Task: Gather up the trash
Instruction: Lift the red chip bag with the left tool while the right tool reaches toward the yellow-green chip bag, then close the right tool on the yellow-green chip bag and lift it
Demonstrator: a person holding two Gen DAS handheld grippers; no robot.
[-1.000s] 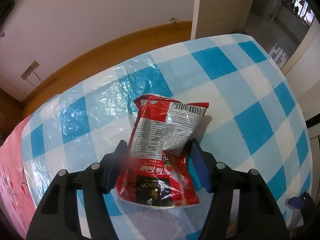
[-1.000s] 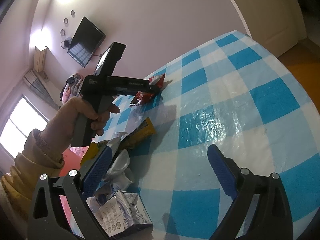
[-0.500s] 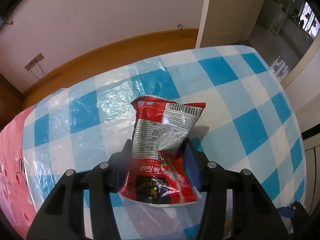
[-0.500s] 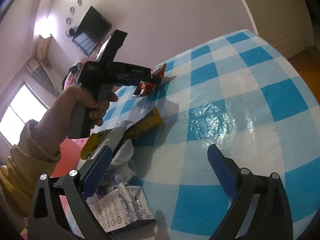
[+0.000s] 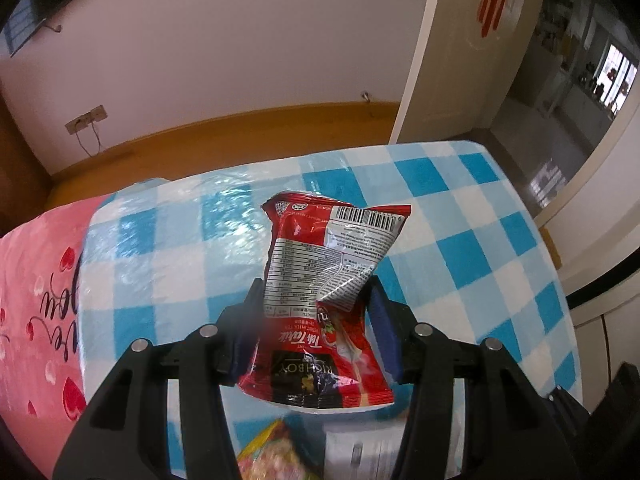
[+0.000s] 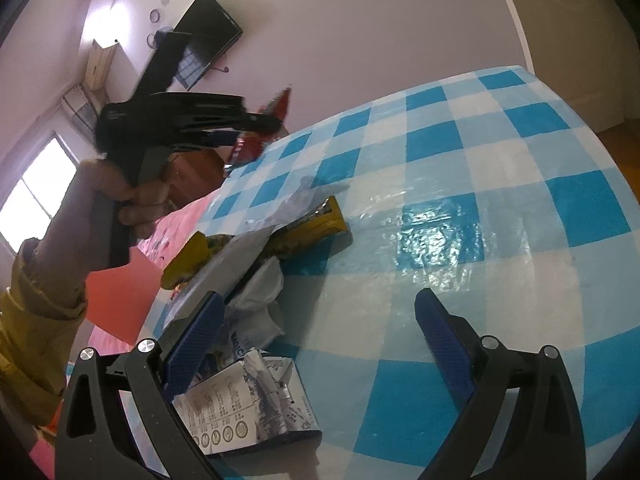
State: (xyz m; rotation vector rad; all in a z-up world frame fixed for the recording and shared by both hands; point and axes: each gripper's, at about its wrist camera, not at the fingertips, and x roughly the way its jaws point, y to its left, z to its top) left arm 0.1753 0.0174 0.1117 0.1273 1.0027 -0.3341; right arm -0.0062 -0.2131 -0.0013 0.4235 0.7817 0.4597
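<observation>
A red snack packet (image 5: 320, 280) with a white label and barcode hangs above the checked table (image 5: 460, 248), and my left gripper (image 5: 314, 285) is shut on its middle. The right wrist view shows a person's hand (image 6: 132, 196) holding that left gripper (image 6: 276, 122) up at the far left, the red packet (image 6: 246, 148) sticking out of it. My right gripper (image 6: 320, 300) stands open low over the table with nothing between its fingers. Beside its left finger lies a heap of trash: a yellow wrapper (image 6: 320, 224), white tissue (image 6: 256, 292) and a crushed carton (image 6: 244, 400).
A pink cloth with hearts (image 5: 36, 280) covers the table's left end. The table edge drops to a wooden floor (image 5: 240, 132). A doorway (image 5: 560, 80) opens at the right. A yellow wrapper (image 5: 272, 456) and a white carton (image 5: 360, 452) lie under the left gripper. A television (image 6: 208, 32) hangs on the wall.
My left gripper closed on the red packet and lifted it off the table, drawing back towards the trash heap. The right gripper has stayed open and has only rolled a little.
</observation>
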